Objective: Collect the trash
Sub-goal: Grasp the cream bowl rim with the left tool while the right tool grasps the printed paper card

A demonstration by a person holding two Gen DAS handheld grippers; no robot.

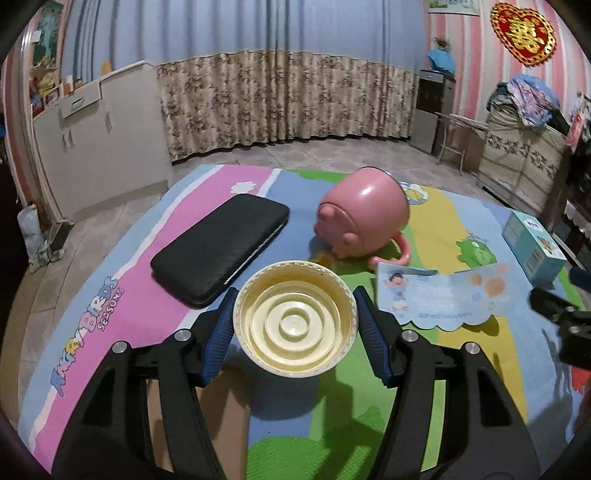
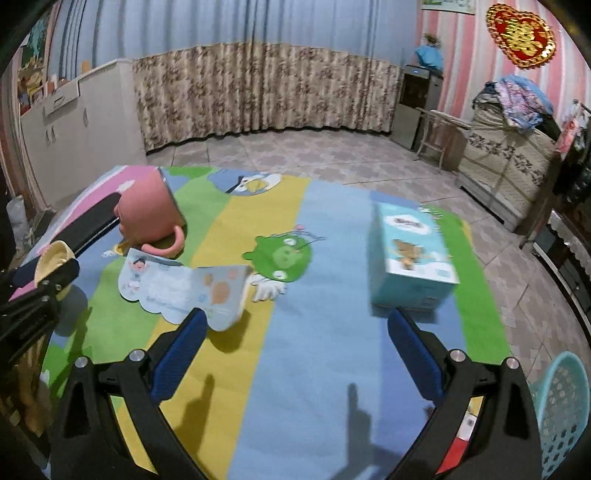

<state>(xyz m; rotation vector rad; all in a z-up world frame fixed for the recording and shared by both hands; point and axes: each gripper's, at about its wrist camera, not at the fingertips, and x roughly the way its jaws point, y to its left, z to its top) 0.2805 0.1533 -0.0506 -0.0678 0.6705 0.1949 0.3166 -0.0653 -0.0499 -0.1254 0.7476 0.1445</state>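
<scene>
A blue curtain [image 1: 240, 29] with a brown floral lower band [image 1: 284, 99] spans the far wall. Left of it stands a pale cabinet [image 1: 99, 136]. The floor [image 2: 314, 155] is laid with light patterned tiles. The right wall [image 1: 476, 48] has pink and white stripes and carries a red and gold heart ornament [image 1: 522, 33]. Below it, in the far right corner, stands a dark appliance [image 2: 415, 107], and nearer along that wall, a floral-covered piece of furniture [image 2: 506, 166] piled with clothes [image 2: 517, 99]. The light is dim and bluish.

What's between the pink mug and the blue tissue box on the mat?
In the right wrist view, only bare mat with a printed green pig lies between the pink mug and the tissue box.
</scene>
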